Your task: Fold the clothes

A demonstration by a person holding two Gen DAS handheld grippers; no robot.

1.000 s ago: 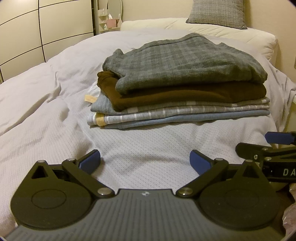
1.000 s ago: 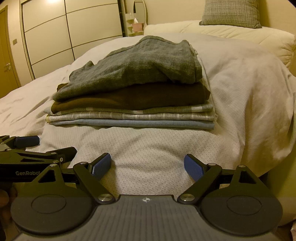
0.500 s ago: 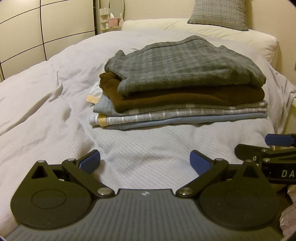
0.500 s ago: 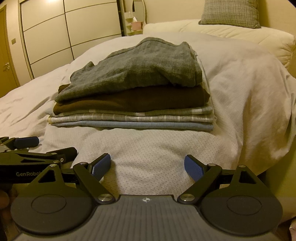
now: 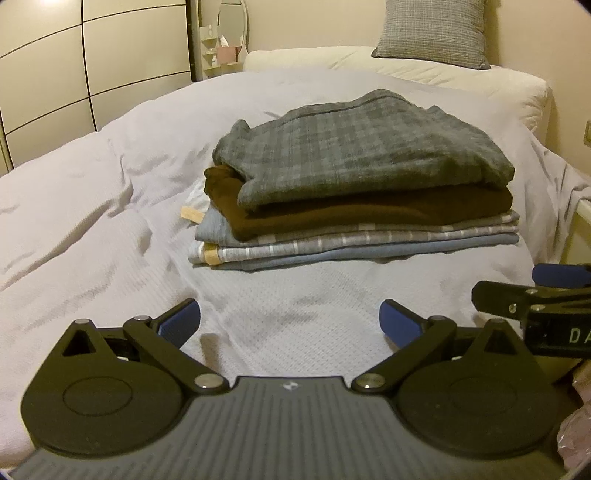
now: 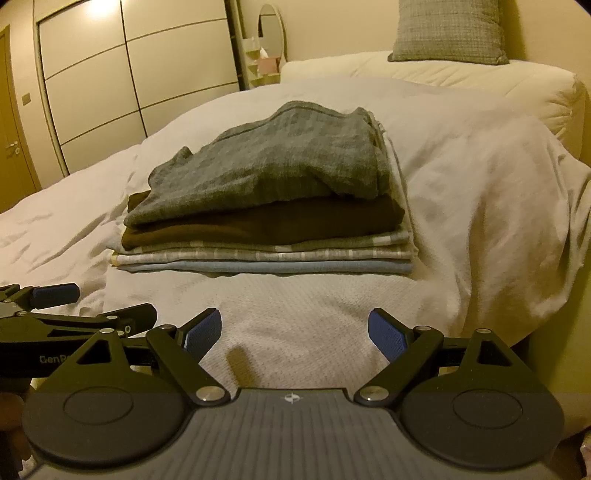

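Altogether five folded garments, two wide-spread empty tools.

Left claw reads "GenR"; right claw "DA".

Home bedroom: bed, pillow, sliding wardrobe, oval mirror.
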